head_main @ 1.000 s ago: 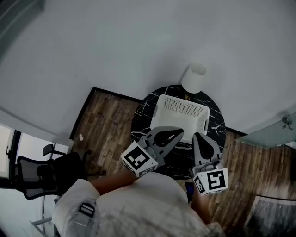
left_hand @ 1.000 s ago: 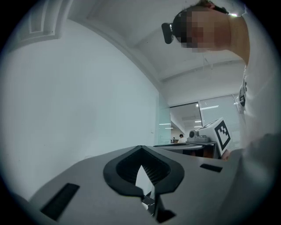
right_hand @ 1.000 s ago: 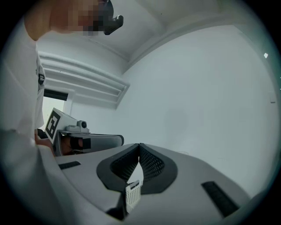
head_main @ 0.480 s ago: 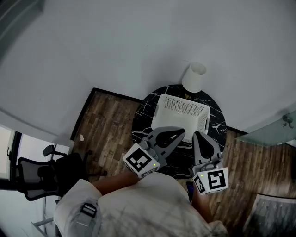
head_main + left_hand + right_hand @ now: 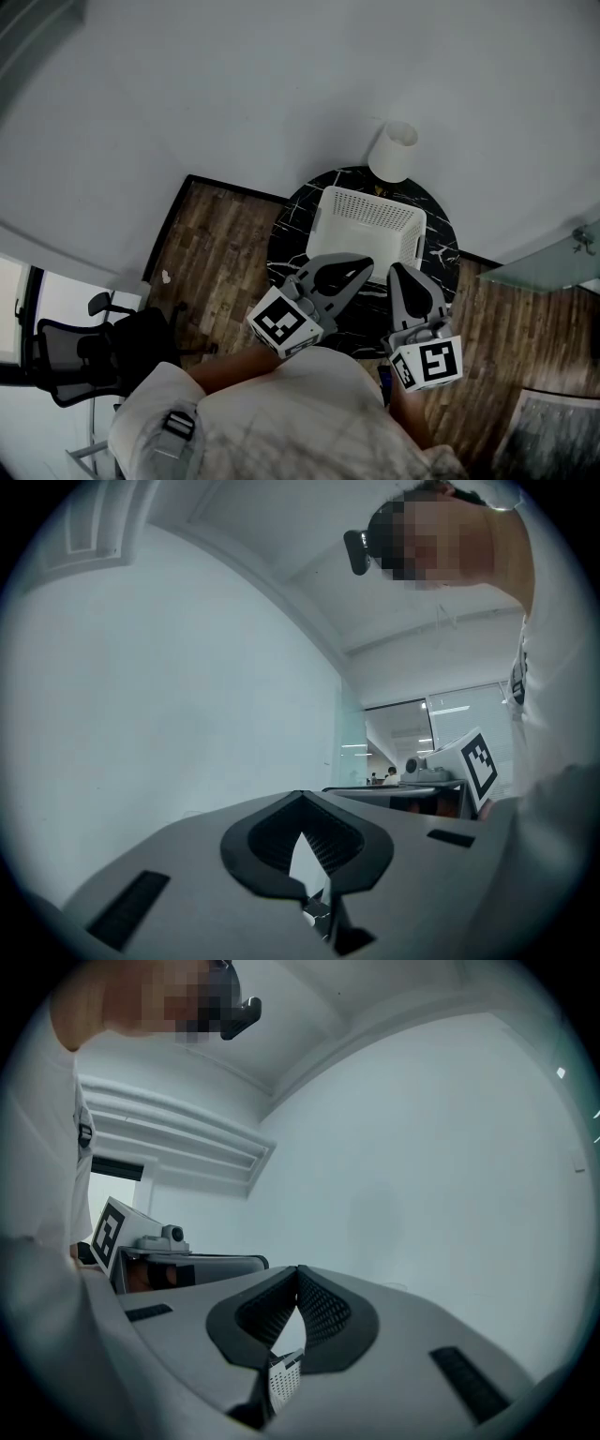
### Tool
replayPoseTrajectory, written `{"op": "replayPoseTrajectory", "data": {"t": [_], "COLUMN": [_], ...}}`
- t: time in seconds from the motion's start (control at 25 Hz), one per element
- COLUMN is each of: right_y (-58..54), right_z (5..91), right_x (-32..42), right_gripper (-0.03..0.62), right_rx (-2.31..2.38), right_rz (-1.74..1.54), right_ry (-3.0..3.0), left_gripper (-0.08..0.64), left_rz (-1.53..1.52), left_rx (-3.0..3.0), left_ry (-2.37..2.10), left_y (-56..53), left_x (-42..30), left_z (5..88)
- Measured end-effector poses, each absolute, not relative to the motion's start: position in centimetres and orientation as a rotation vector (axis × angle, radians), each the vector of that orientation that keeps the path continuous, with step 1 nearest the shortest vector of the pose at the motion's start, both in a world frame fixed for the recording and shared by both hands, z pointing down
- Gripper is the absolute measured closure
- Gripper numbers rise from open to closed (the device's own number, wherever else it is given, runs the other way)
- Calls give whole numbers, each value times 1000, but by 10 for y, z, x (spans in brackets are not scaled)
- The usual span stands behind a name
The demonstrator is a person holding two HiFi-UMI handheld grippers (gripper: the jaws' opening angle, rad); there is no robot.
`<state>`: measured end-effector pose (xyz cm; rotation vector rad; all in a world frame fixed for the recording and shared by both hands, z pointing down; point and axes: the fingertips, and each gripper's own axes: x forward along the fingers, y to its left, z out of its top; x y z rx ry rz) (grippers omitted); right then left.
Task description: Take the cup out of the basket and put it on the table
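L gripper (image 5: 364,266), R gripper (image 5: 397,272): both closed, empty, held over table (image 5: 286,246) near basket (image 5: 367,214). Rec.: jaws to be opened before basket is entered from above; cup unseen.

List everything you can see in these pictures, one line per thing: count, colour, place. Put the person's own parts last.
Table: one, round, black with white veins, middle of the head view.
Basket: one, white, perforated, on the table; no cup can be made out in it.
White cylinder: one, at the table's far edge by the wall; cup or lampshade, cannot tell.
Office chair: one, black, far left.
Floor: dark wood planks, around the table.
Glass panel: one, pale, right edge.
Left gripper: one, grey, jaws together, empty, over the table's near side.
Right gripper: one, grey, jaws together, empty, beside the left gripper.
Shirt: white, bottom of the head view.
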<state>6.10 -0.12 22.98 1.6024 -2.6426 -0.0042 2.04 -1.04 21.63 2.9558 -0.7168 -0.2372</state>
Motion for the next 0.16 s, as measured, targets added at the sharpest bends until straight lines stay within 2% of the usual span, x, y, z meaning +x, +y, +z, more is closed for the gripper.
{"op": "replayPoseTrajectory", "data": {"t": [0.16], "right_y": [-3], "right_z": [229], "right_x": [59], "right_gripper": [584], "right_rx": [1600], "right_rz": [-8], "right_ry": [-2641], "left_gripper": [555], "left_rz": [-235], "left_rx": [2953], "left_ry": [-711], "left_y": [-11], "left_x": [20], "left_z": [216]}}
